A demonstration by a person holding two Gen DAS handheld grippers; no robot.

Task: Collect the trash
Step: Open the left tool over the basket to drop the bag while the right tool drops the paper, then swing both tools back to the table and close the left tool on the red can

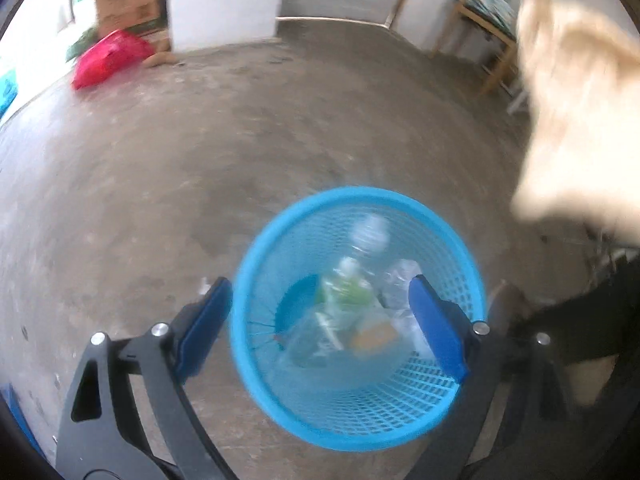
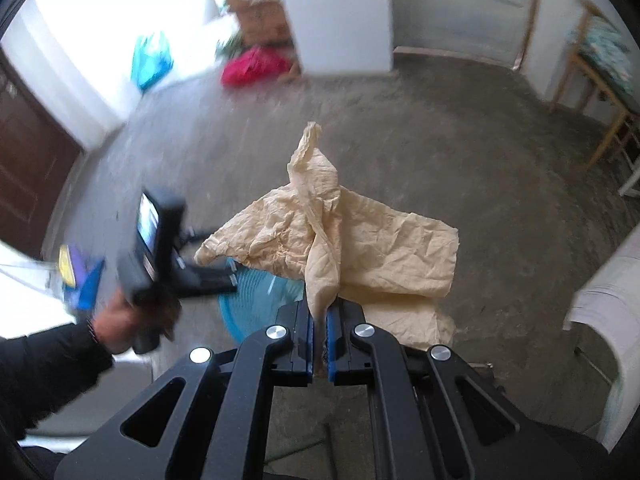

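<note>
Seemingly thin, crumpled beige paper point(image 2: 344, 240), pinched between blue pads point(image 2: 331, 332).

Bright blue mesh wastebasket point(image 1: 360, 400) with a grid of little holes, clear plastic bottle point(image 1: 348, 280) inside with a green-and-white label. Crumpled paper point(image 2: 360, 240) is pale cream-tan. Floor point(image 1: 200, 160) is mottled grey-brown concrete, red bag point(image 1: 108, 60) in the corner, brown cardboard boxes point(image 1: 124, 4) behind it.

Left gripper point(image 1: 320, 312): black angular linkage arms with triangular cut-outs, round silver pivot screws, and flat blue pads on the fingers point(image 1: 438, 326). Right gripper point(image 2: 319, 332): identical black frame, silver screws, ribbed blue pads. The person's left hand point(image 2: 120, 324) emerges from a black sleeve point(image 2: 44, 376).
</note>
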